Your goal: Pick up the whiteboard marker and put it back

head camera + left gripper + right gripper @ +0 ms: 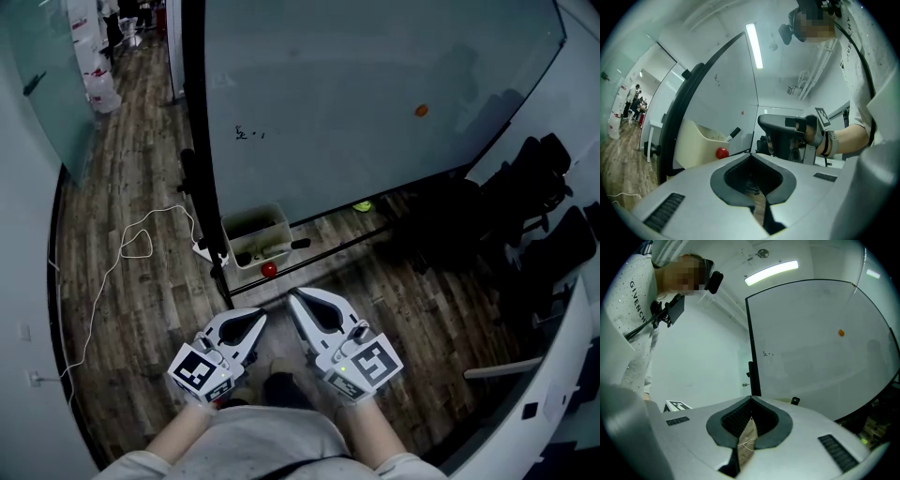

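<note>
Whiteboard marker [300, 244] seemingly beside beige bin [246, 262], whiteboard [375, 112] on wood floor [112, 356], left tool [260, 319] and right tool [295, 297] closed

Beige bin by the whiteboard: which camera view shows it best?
The head view: it looks down into the beige bin, rim and inside visible. The left gripper view shows only its outer wall. The right gripper view misses it.

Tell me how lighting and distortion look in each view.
Head view: dim, bluish, straight edges bowed, soft shadow at the right of the whiteboard. Left gripper view: fisheye circle with black corners, ceiling light blown out. Right gripper view: same fisheye, ceiling light glaring, whiteboard edge curved.
</note>
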A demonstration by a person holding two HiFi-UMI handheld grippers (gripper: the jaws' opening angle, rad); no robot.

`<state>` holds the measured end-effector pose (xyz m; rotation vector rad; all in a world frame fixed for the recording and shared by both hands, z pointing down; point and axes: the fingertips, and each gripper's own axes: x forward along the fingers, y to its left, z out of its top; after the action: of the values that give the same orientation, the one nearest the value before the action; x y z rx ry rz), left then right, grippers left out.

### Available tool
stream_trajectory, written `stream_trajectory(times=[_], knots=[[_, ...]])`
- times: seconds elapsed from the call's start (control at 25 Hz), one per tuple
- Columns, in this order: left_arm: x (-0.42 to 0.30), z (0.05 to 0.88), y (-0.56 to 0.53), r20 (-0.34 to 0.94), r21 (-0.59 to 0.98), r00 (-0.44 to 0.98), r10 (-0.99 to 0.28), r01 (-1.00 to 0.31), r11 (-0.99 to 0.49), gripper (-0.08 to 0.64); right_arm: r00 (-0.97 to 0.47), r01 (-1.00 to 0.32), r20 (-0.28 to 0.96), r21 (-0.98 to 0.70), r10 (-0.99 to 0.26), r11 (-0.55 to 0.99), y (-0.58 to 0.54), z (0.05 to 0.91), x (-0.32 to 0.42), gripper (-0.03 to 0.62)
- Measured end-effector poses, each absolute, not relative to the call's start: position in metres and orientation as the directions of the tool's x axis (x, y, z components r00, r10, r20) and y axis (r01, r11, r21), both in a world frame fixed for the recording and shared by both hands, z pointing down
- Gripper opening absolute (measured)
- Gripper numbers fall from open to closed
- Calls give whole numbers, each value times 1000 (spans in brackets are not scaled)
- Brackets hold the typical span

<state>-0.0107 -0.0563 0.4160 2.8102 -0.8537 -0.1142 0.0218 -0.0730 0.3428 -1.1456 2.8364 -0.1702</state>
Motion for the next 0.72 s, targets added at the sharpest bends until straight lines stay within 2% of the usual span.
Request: stream_trajectory(times=[0.72], knots=[[-16, 411, -52, -29, 211, 828, -560, -543, -813, 15, -733, -673, -28, -109, -679, 731, -64, 335, 14, 20]])
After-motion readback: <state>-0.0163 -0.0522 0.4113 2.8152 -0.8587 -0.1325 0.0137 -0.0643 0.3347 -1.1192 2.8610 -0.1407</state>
